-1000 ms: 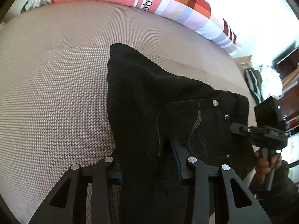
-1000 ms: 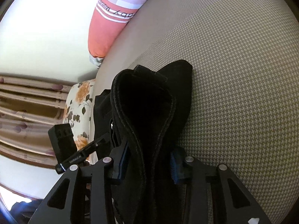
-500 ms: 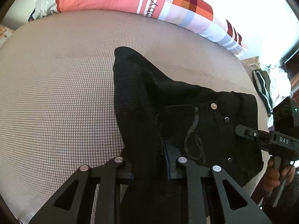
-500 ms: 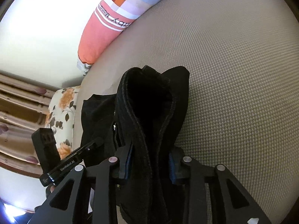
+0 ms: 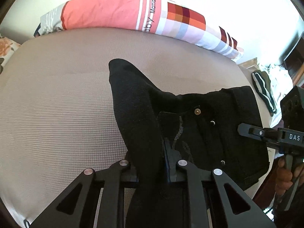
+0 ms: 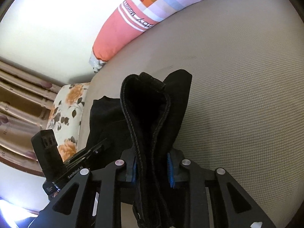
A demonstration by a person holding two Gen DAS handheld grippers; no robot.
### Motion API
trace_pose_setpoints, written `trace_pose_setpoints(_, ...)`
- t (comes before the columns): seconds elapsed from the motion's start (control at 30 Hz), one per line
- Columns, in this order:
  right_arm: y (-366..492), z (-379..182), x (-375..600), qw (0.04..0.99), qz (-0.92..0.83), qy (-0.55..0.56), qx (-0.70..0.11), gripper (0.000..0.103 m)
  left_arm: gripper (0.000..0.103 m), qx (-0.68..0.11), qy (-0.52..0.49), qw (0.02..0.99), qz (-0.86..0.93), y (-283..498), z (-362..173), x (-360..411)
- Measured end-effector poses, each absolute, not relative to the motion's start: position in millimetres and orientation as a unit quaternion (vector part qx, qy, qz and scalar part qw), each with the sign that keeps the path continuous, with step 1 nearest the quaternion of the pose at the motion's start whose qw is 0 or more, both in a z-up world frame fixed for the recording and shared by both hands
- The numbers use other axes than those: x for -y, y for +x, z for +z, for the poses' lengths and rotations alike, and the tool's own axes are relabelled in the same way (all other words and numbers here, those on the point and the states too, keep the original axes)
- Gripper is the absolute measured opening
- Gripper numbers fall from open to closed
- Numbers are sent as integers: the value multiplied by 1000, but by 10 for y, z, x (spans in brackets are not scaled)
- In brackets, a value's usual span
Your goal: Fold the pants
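On the broad beige mattress (image 5: 62, 102) the black pants (image 5: 199, 125) lay bunched toward its near edge, and both tools had a bite of them. The left gripper (image 5: 152, 168) was closing on a thick ridge of dark cloth, its jaws nearly together with the fabric pinched between them; from there the cloth rose to a peak and then sloped off toward the waistband with its brass button (image 5: 197, 111). The right gripper (image 6: 152, 166) was closing too, its blue pads (image 6: 169, 166) pressing a doubled band of stitched hem or waistband that stood up in a loop in front of it. In the left view that same tool showed at the far right, held by a person's hand (image 5: 284, 174).

I would judge the fold barely started: the pants were gathered and gripped at two places, partly raised off the bed, but no clean crease or flat layered stack showed anywhere. Lifting, laying one half over the other and smoothing all seemed left to do.

Around them, a long pink and checked pillow (image 5: 117, 13) ran along the far side of the bed, well apart from the pants, and a flowered cushion (image 6: 65, 117) sat at a corner by the curtains (image 6: 20, 102). A striped garment (image 5: 264, 93) lay off the bed's edge. Nothing stood in the way on the mattress itself; the open stretch past the pants looked free for spreading them.
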State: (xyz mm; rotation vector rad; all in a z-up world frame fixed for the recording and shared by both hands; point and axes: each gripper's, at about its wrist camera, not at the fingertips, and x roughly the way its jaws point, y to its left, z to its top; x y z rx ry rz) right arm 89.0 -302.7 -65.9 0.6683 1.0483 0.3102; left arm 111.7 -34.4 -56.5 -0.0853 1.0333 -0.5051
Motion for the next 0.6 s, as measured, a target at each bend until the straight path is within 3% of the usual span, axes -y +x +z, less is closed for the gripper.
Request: trace_pose_setpoints(0.6, 1097, -570, 2831, 805, 169, 316, -472, 21, 18, -464, -59, 853, -232, 1272, -395, 143)
